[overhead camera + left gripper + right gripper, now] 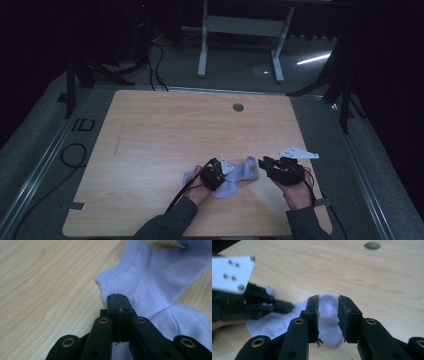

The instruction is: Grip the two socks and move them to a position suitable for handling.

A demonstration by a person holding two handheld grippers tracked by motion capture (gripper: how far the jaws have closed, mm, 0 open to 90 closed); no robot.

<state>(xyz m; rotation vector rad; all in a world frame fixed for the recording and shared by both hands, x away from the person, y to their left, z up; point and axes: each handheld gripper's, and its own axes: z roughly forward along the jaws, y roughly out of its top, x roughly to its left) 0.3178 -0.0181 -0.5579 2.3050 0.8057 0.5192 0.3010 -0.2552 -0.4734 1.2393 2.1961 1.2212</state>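
Dim room, light wood table on grey carpet.

Wood-grain table with a round cable hole at 12 o'clock near the far edge. Grey carpet floor all round; black cables loop at 9 o'clock. White desk frame stands beyond at 12 (two legs on flat feet). Dark stand legs at 10 and another set at 2. Bright streak of light on the floor at 1. Surroundings black.

Two forearms entering from the near edge, left tool low and angled forward-right with jaws pressed fully together, right tool held just beside it, pointing left, jaws parted with a clear gap
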